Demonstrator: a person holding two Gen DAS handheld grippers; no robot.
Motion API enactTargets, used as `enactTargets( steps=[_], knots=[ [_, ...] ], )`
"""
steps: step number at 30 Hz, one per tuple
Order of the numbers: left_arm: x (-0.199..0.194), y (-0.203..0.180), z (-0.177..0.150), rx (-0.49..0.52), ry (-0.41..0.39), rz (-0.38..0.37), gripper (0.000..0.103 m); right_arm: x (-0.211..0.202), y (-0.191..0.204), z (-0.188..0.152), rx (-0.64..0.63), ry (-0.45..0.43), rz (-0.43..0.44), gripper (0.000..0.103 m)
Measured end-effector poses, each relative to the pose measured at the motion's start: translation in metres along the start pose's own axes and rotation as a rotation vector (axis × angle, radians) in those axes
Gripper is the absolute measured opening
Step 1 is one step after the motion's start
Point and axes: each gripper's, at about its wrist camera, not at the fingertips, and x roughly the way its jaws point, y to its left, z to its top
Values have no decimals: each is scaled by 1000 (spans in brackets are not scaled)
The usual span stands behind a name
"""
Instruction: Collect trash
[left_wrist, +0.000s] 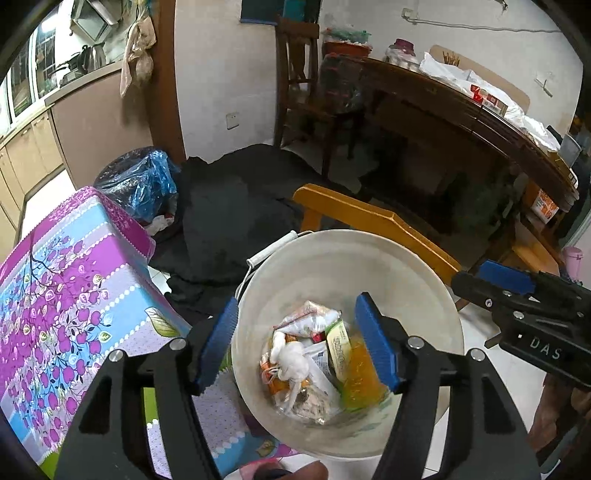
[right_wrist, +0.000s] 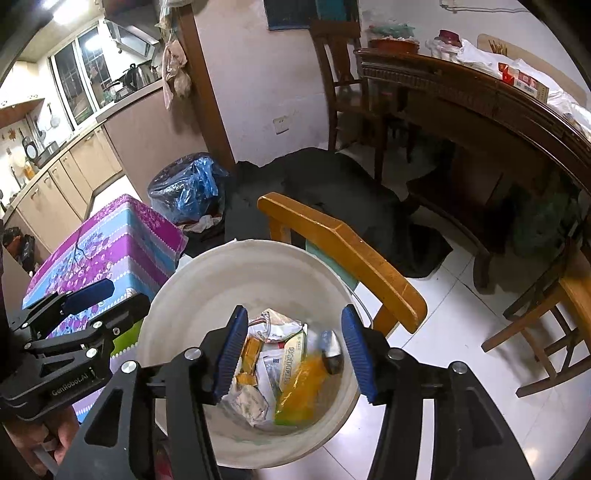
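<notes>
Two grippers: left gripper (left_wrist: 299, 343) and right gripper (right_wrist: 293, 354), both spread wide, empty, over the bucket (left_wrist: 413, 258)
Writing: "DAS", "GenRobot.AI"
Bucket contents: wrappers (right_wrist: 291, 369), print unreadable

"DAS" in white on the right gripper (left_wrist: 517, 288) body — "GenRobot.AI" on the left gripper (right_wrist: 79, 295) body — packet print in the bucket (right_wrist: 207, 280) unreadable

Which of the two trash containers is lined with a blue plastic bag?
The dark bin by the doorway; the white bucket under both open hand-held grippers has no liner.
</notes>
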Motion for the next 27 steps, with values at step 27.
enactTargets(
  steps=[27],
  knots=[
    [-31, 4, -14, 13, -83, 53, 90, -55, 23, -30, -44, -193, -5, 81]
  ],
)
